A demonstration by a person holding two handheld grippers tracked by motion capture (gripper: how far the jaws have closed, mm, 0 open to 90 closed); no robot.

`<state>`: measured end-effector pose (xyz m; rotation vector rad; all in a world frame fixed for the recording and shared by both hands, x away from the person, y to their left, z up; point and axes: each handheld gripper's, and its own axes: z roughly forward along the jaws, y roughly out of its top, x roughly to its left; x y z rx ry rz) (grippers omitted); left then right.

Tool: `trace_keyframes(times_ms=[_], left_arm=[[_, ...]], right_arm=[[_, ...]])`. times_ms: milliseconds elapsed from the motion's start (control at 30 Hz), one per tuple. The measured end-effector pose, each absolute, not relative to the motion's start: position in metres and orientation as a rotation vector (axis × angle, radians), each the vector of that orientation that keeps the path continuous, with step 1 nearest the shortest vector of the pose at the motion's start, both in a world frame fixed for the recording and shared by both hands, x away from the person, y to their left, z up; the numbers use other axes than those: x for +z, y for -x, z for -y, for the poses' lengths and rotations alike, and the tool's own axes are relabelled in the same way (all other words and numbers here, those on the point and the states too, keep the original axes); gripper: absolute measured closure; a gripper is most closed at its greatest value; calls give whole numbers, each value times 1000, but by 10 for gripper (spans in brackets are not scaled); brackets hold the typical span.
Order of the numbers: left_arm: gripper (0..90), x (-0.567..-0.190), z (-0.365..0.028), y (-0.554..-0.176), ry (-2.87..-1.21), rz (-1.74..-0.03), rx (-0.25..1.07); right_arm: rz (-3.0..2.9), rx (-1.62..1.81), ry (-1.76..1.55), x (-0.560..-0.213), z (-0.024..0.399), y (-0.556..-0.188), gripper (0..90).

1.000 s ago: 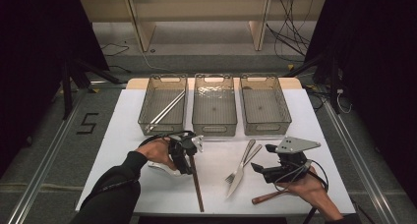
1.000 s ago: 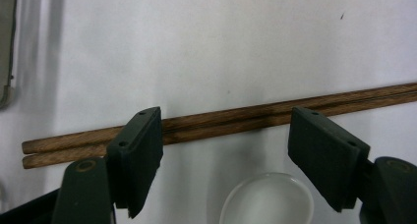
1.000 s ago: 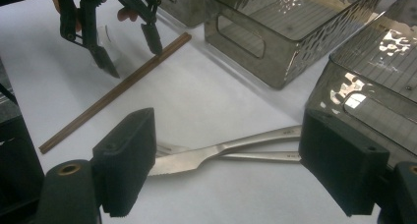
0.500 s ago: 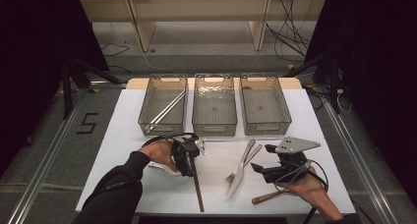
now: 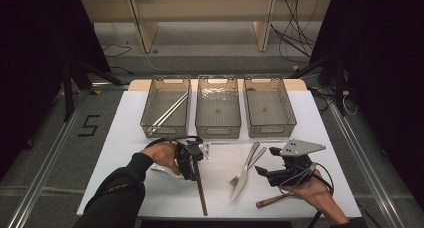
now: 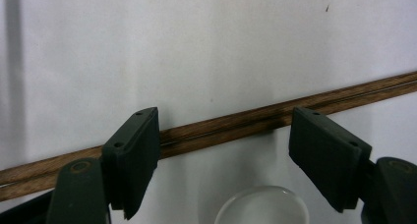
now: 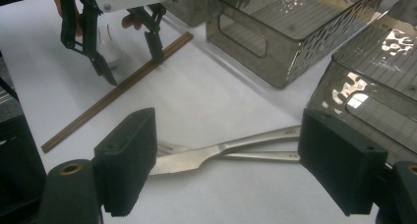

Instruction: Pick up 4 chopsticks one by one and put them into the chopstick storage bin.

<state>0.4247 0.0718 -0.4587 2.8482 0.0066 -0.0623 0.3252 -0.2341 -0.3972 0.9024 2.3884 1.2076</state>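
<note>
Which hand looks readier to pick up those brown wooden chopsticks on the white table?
Left. Its claw hangs right over the brown wooden chopsticks, jaws open on either side of them. The right claw sits open farther off, beside the steel knife and fork.

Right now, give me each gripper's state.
Left gripper: open, fingers straddling the wooden chopsticks, not clamped.
Right gripper: open, holding nothing.
</note>
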Motion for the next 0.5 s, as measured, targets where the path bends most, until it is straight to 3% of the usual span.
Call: trace_keyframes(times_ms=[500], left_arm=[[274, -457, -74, -423, -2859, 38, -66]], right_arm=[[-2391, 1209, -897, -397, 234, -324, 239]])
